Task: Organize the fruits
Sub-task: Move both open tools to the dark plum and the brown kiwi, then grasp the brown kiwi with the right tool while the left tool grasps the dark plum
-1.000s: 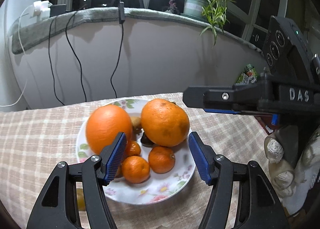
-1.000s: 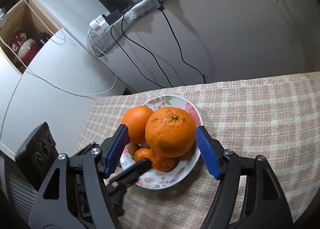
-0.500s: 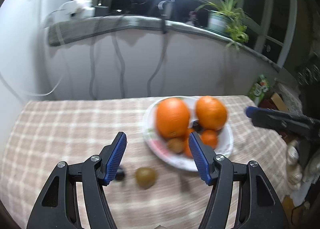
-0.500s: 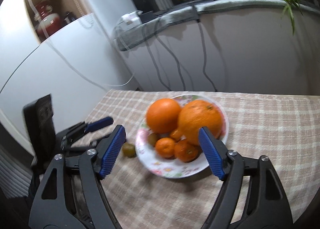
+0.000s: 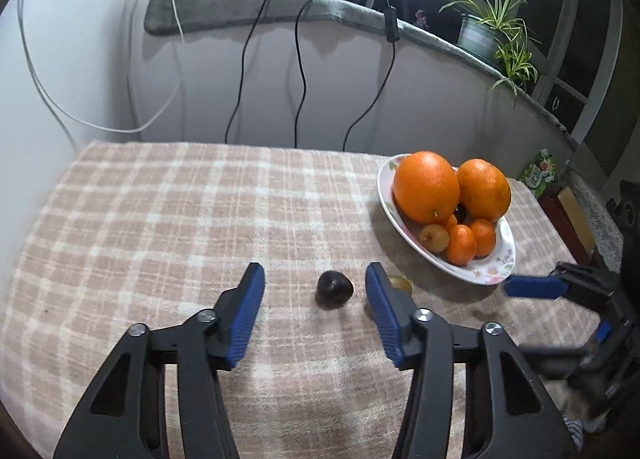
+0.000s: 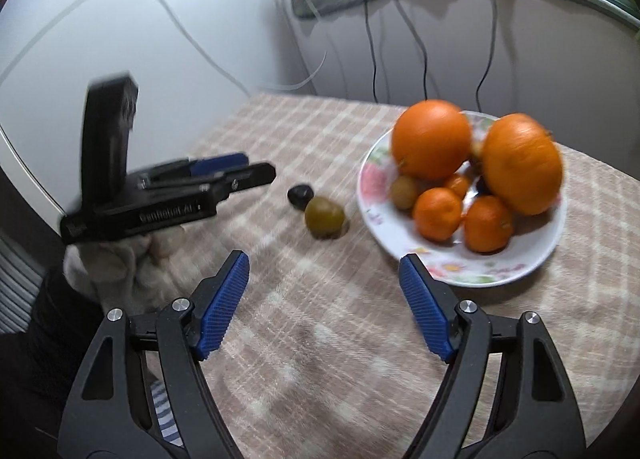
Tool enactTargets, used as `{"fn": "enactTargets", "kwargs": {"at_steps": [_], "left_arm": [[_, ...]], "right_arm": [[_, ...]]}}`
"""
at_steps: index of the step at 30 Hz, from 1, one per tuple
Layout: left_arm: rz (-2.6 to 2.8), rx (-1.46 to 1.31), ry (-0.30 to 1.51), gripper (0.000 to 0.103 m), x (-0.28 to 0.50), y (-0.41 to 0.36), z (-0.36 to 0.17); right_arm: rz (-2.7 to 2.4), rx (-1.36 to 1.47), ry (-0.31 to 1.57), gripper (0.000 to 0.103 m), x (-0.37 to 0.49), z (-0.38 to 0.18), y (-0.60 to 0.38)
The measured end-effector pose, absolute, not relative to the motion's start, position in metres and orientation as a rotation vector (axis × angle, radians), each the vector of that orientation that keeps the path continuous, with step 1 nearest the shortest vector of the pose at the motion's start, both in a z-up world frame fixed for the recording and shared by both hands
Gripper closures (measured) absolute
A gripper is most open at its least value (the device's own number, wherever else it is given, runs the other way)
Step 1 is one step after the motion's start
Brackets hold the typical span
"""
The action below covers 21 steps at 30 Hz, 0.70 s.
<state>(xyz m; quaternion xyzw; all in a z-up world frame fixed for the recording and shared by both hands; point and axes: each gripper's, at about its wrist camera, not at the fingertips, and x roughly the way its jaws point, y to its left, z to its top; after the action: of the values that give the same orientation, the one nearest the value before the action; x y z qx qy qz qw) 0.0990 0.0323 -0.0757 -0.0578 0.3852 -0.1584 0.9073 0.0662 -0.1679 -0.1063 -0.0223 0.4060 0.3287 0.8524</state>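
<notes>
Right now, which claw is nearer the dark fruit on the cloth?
Left. The left claw is open and frames the dark fruit just ahead. The right claw sits farther back, beside the plate.

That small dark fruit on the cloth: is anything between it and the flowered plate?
Yes: a round olive-green fruit lies on the checked cloth between the small dark fruit and the white flowered plate, clearest in the right wrist view.

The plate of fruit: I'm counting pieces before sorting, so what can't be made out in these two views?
- Green fruit, left wrist view: mostly hidden behind a blue pad of the left tongs.
- Dark piece on the plate: wedged between the oranges, kind unclear.
- Right wrist view: motion blur smears the big orange.
- Right tongs: open, nothing between them.
</notes>
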Motion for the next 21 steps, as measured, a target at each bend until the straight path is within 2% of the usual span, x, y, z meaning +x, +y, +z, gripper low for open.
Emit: {"fn": "enactTargets", "kwargs": {"at_steps": [3,10,21], "left_arm": [[-0.350,-0.119,0.812,0.059,0.100,0.032,-0.080],[-0.386,-0.128,0.848,0.066,0.103,0.033,-0.090],[-0.428,-0.142,0.881,0.068,0.111,0.035,-0.096]], "right_arm": [[0.683,-0.073,0.876,0.030,0.069,-0.116,-0.153],[0.639,-0.056,0.919,0.051,0.086,-0.131,-0.136],[0.559,-0.058,0.919,0.054,0.102,-0.138,-0.117]]}}
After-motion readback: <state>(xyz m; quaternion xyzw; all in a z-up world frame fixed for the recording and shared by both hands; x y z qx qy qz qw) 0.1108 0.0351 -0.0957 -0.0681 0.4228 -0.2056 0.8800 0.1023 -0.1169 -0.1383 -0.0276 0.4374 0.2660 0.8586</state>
